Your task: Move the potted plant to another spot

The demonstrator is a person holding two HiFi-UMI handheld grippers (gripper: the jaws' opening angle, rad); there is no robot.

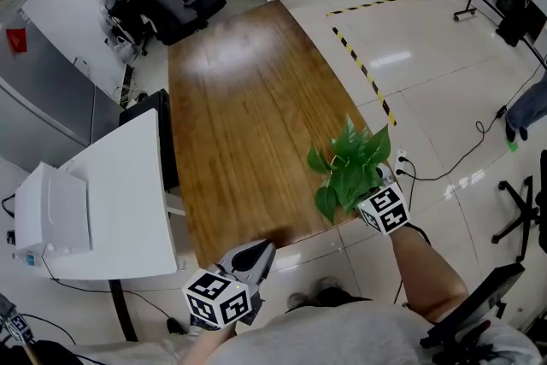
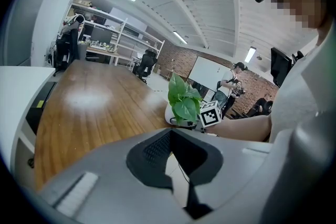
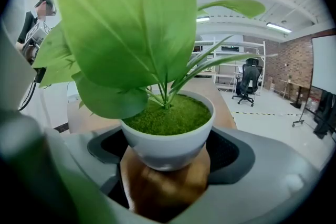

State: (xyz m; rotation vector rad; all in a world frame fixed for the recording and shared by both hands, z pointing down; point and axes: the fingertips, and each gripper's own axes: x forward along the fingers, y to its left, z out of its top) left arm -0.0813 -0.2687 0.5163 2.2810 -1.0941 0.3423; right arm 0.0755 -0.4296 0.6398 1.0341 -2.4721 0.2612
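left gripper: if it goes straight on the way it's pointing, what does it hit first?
Likely the potted plant: it sits just past the left gripper's fingers in that gripper's view. The gripper seems to clear the wooden table, but depth is unclear.

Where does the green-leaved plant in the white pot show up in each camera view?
Head view: the green-leaved plant in a white pot is lower right, over the table's near right corner.
Left gripper view: the plant is right of centre, beyond the jaws.
Right gripper view: the plant fills the centre, its pot between the jaws.
Shared landmark: the long wooden table.
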